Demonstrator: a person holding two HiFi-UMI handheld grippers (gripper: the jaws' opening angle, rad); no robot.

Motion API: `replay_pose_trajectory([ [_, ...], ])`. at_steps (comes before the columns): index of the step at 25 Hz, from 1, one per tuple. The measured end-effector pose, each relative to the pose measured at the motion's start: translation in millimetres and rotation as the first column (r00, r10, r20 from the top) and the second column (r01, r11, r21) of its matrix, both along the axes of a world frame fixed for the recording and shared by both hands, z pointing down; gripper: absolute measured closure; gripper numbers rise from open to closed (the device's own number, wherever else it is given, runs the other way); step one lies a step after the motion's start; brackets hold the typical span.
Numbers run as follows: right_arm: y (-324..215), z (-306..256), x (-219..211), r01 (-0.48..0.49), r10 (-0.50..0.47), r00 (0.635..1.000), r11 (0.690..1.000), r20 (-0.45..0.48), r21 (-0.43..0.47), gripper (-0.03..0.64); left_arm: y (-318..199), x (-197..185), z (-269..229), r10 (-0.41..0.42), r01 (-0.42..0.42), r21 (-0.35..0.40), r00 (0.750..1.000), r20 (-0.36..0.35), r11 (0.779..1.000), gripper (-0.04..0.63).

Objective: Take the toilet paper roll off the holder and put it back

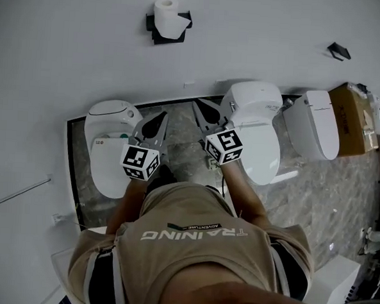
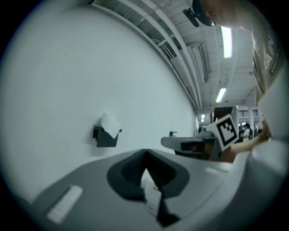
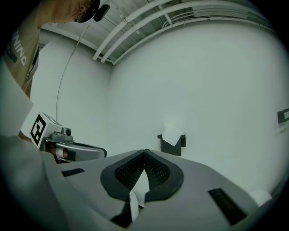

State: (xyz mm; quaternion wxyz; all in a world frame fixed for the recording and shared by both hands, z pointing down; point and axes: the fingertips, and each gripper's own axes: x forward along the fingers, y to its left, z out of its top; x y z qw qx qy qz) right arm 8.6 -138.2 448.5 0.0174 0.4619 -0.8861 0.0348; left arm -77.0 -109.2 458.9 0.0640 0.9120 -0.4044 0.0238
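White toilet paper roll (image 1: 165, 12) on black wall holder (image 1: 160, 36), loose end draped; left tongs (image 1: 160, 116), right tongs (image 1: 198, 106) closed, empty.

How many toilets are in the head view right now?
3: left toilet, middle toilet, right toilet, in a row along the wall. The person may hide more.

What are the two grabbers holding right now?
Nothing. The left gripper and the right gripper both have their jaws shut together with nothing between them. The toilet paper roll sits on its holder on the wall, away from both.
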Motion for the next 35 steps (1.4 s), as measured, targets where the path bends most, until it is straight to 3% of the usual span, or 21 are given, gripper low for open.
replay_pose_trajectory([
  [4, 40, -15, 23, 0.022, -0.022, 1.000, 1.000, 0.017, 0.019, 0.603, 26, 26, -5, -0.012, 0.012, 0.008, 1.000, 0.014, 1.000, 0.592],
  [13, 111, -10, 47, 0.096, -0.098, 0.992, 0.995, 0.080, 0.024, 0.603, 101, 47, 3, -0.094, 0.095, -0.012, 0.994, 0.063, 0.995, 0.592],
  [17, 133, -1, 53, 0.110, -0.111, 0.993, 0.994, 0.046, 0.016, 0.603, 122, 54, -5, -0.130, 0.130, 0.000, 0.990, 0.049, 0.992, 0.592],
  [35, 177, -10, 23, 0.135, -0.135, 0.991, 0.991, -0.002, 0.017, 0.603, 153, 9, -33, -0.153, 0.152, 0.054, 0.988, 0.020, 0.987, 0.592],
])
